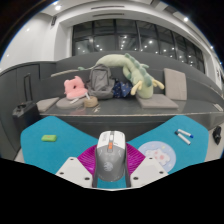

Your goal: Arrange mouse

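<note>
Grey mouse (111,156) sits btwn our gripper (111,172) fingers, both pads pressing its sides; blue marker (184,136) lies right of mouse.

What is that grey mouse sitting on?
The mouse sits between the gripper fingers, over a round pink mat on the table. The mat shows at either side; the part beneath the mouse is covered.

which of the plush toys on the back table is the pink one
The pink plush is the one at the far left of the pile, beside the grey backpack; the long green plush drapes over the right. The claw holds the mouse.
</note>
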